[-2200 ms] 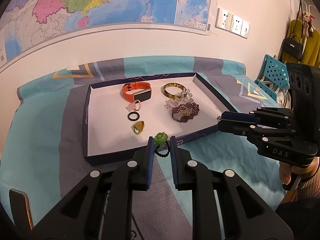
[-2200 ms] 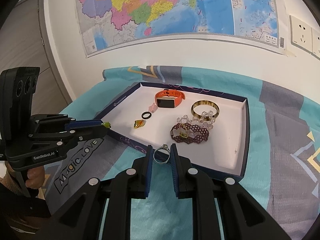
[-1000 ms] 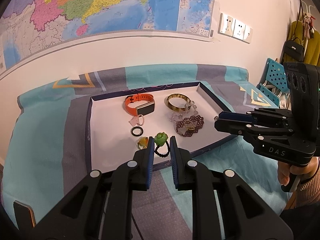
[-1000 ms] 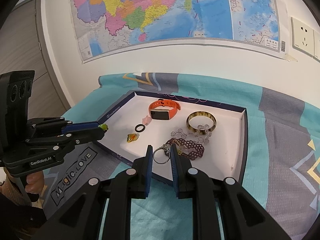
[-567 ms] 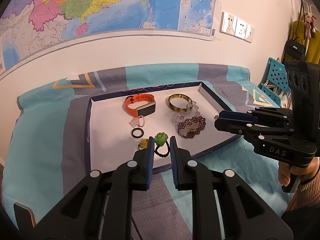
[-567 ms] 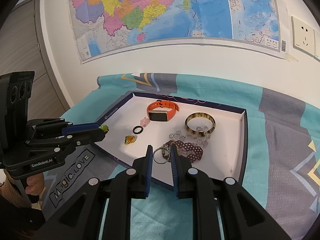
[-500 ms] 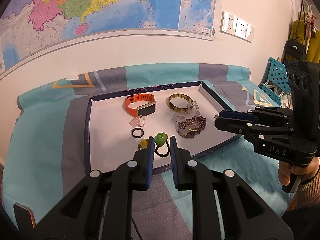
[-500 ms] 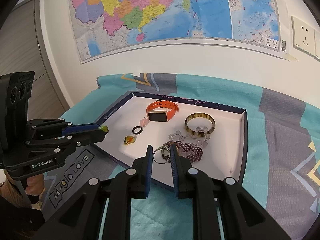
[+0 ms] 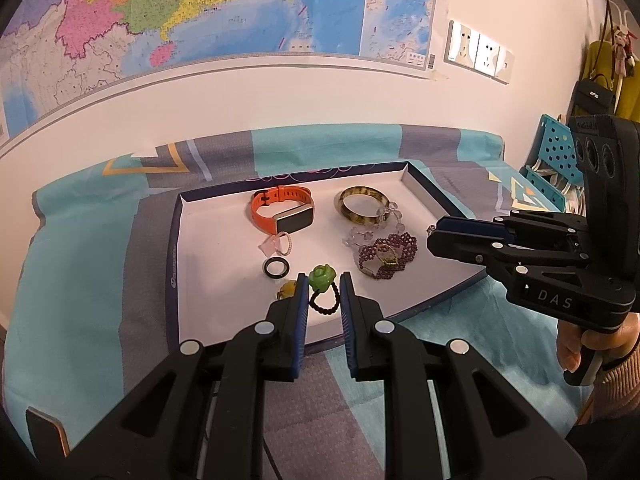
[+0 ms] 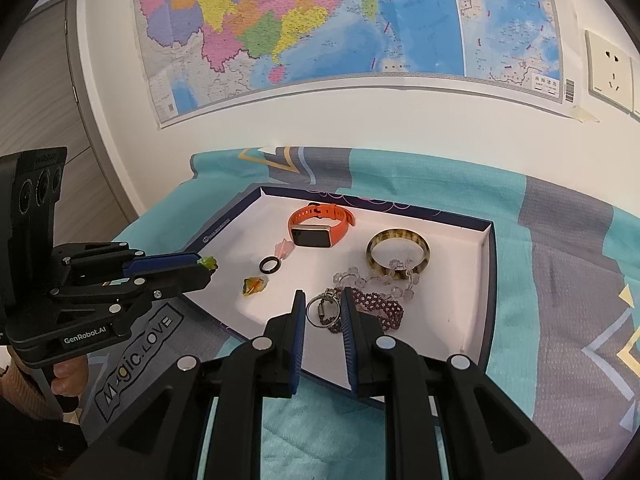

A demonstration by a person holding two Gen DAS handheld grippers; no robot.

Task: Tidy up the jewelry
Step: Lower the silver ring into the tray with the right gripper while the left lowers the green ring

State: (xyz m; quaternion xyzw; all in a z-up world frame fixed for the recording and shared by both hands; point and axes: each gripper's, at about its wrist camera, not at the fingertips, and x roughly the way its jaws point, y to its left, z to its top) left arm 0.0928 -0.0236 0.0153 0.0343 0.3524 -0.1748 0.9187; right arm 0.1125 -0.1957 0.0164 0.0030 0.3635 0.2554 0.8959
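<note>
Jewelry mostly lies sorted in the white tray [image 9: 188, 280]: your left gripper [image 9: 324, 300] clamps a green flower ring [image 9: 320, 278] over its near edge, your right gripper [image 10: 322, 310] pinches a silver ring [image 10: 322, 312]; both await placing.

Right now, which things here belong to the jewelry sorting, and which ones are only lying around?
Belong to the job:
- green flower ring, in left gripper
- silver ring, in right gripper
- tray
- orange watch
- amber bangle

Just around:
- wall map
- blue chair
</note>
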